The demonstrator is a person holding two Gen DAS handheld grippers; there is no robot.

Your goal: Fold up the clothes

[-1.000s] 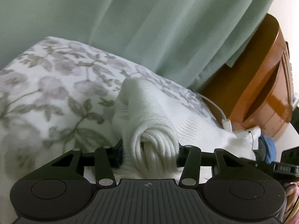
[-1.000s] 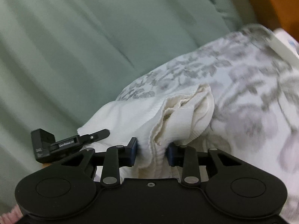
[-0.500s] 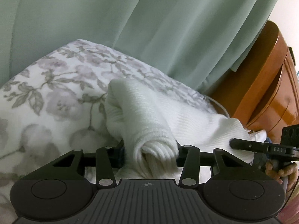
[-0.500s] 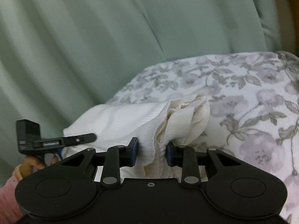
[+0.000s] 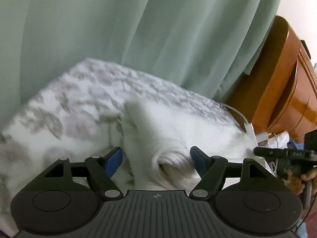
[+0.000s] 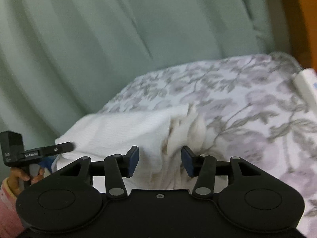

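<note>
A white ribbed garment (image 5: 178, 130) lies on the floral bedsheet (image 5: 75, 107). Its rolled end sits between the blue pads of my left gripper (image 5: 156, 154), whose jaws are opening; the left pad stands clear of the cloth. In the right wrist view the garment's (image 6: 126, 127) bunched other end lies between the pads of my right gripper (image 6: 159, 154), also opening, with gaps on both sides. Each gripper shows at the edge of the other's view: the right gripper (image 5: 277, 152) and the left gripper (image 6: 39, 150), both held in a hand.
A pale green curtain (image 5: 158, 29) hangs behind the bed. A wooden bedside cabinet (image 5: 281, 91) stands at the right, with a white charger cable (image 5: 247, 125) trailing onto the bed beside the garment. A white object (image 6: 307, 83) lies at the sheet's far right.
Both grippers were shut on the ends of the garment; now both have let go and their jaws stand apart. The cloth has sunk onto the sheet. The left gripper has shifted sideways.
</note>
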